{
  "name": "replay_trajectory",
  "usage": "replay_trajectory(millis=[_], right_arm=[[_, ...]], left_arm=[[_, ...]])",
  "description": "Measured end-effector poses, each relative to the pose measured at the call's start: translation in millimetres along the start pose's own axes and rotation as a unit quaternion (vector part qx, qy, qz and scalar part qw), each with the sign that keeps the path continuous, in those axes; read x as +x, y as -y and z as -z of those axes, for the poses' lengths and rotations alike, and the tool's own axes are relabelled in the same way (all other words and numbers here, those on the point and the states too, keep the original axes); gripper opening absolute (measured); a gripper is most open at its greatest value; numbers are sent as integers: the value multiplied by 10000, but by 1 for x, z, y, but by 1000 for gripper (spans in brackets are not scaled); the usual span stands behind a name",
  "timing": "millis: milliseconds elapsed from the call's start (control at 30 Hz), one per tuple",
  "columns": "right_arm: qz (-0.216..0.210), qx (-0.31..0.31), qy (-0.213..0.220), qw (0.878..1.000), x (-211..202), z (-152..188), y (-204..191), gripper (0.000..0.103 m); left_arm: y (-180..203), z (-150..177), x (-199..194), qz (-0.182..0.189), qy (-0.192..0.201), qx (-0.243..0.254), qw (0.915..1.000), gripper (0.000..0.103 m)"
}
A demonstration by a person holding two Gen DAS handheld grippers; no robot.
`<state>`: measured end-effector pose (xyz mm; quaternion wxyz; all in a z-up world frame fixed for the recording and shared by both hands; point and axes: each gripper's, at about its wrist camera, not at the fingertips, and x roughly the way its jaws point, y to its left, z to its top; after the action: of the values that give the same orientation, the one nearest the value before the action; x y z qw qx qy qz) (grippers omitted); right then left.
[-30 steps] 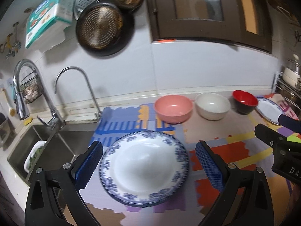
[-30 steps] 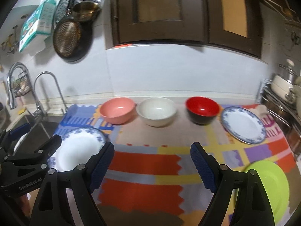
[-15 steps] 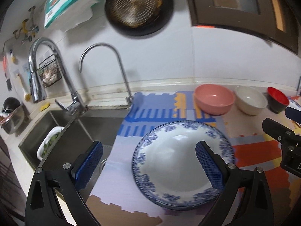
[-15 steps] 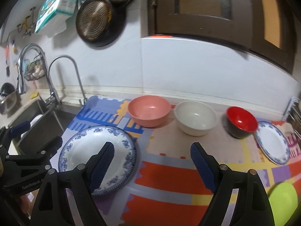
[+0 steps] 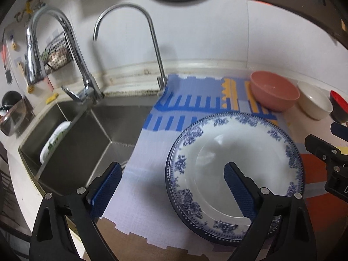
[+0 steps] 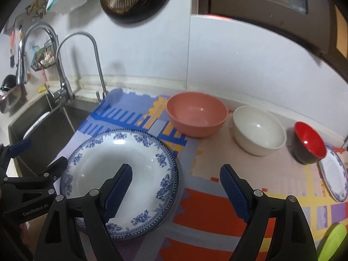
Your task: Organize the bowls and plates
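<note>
A: Where's the big plate (image 5: 237, 174) rn?

B: Flat on the colored mat (image 6: 217, 198), near the sink (image 5: 87, 130). Blue flower rim, white middle, nothing on it.

A: And the grippers?

B: Both over it, one from each side. Left gripper (image 5: 171, 187) is spread wide, holding nothing. Its right finger (image 5: 239, 193) sits over the plate's white center; the other finger is off the plate, over the mat's edge by the sink. So the plate's left rim falls between the two fingers.

A: Touching it?

B: Can't tell, tbh. Looks like it's above the plate, but no clear contact either way.

A: Right one?

B: Right gripper (image 6: 176, 187) is also wide apart, empty. Its left finger (image 6: 119, 187) is over the plate's center; the right finger is over the orange part of the mat, off the plate. Plate's right rim is between them.

A: Rest of the dishes?

B: Along the back wall: pink bowl (image 6: 196, 114) just behind the plate, then white bowl (image 6: 258, 129), then red bowl (image 6: 310, 142), all upright, apart from each other. Small plate (image 6: 333, 174) w/ the same blue rim is at the far right, right by the red bowl. Something lime green (image 6: 332, 241) at the bottom right corner, mostly cut off.
</note>
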<state>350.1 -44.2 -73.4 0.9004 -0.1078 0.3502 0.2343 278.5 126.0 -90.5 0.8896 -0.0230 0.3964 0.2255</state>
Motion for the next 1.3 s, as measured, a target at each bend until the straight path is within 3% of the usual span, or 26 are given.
replay_trajectory(millis=[500,667,1033,1300], right_arm=[[-178,-57,-646,9977,56,5,-6,76],[-189,-36,-731,9971,64,5,-4,71],[-271,31,-876,9958,75,5,-1,60],[-393,0,-1056,9936,82,8,-3,46]], left_arm=[[-1,8,45,248,-670,-154,9973,77],[1,8,51,327,-742,-179,9965,72],[2,4,58,415,-808,-221,9956,49],[1,4,60,392,-801,-249,9957,43]])
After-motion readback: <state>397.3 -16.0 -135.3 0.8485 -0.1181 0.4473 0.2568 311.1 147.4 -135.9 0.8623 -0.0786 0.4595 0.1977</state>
